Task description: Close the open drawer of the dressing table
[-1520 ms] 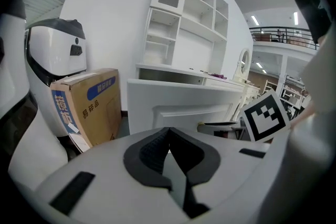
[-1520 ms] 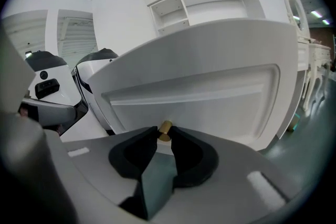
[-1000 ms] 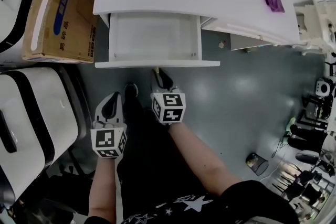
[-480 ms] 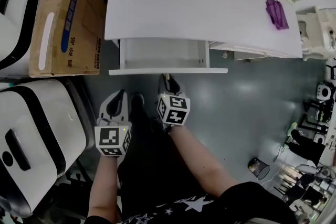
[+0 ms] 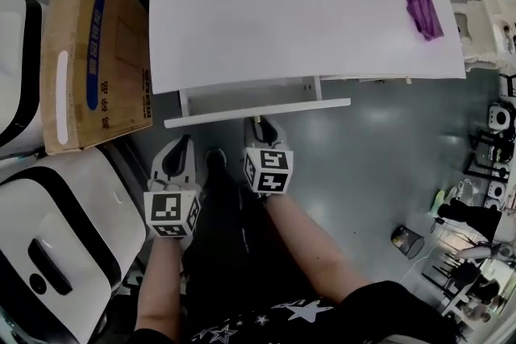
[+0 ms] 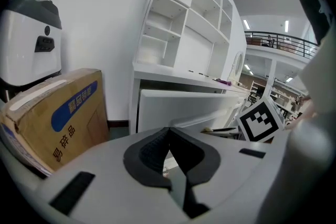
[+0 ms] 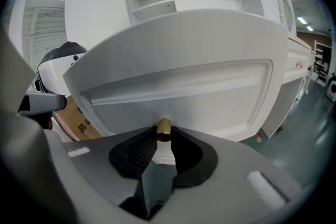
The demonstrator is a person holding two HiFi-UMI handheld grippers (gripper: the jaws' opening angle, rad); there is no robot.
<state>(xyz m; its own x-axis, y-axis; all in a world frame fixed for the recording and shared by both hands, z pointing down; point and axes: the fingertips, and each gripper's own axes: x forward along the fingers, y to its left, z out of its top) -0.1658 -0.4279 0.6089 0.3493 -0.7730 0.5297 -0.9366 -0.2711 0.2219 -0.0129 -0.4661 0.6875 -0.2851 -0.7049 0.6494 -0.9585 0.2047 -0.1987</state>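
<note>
The white dressing table (image 5: pixel 298 4) fills the top of the head view. Its drawer (image 5: pixel 258 112) stands only a narrow strip out from under the top. My right gripper (image 5: pixel 258 122) is at the middle of the drawer front (image 7: pixel 178 92), shut on the small brass knob (image 7: pixel 164 127). My left gripper (image 5: pixel 184 142) hangs a little short of the drawer's left part, touching nothing. In the left gripper view its fingertips meet, the gripper (image 6: pixel 168 134) is shut and empty, and the drawer front (image 6: pixel 184 107) lies ahead.
A cardboard box (image 5: pixel 93 52) stands left of the table, with white machines (image 5: pixel 56 238) nearer on the left. A purple item (image 5: pixel 422 12) lies on the table top. The person's legs stand below the grippers. A dark cup (image 5: pixel 405 239) and clutter sit on the floor at the right.
The drawer has slid in under the table top, from wide open to a narrow strip. Both grippers moved forward toward the table, the right one staying on the knob.
</note>
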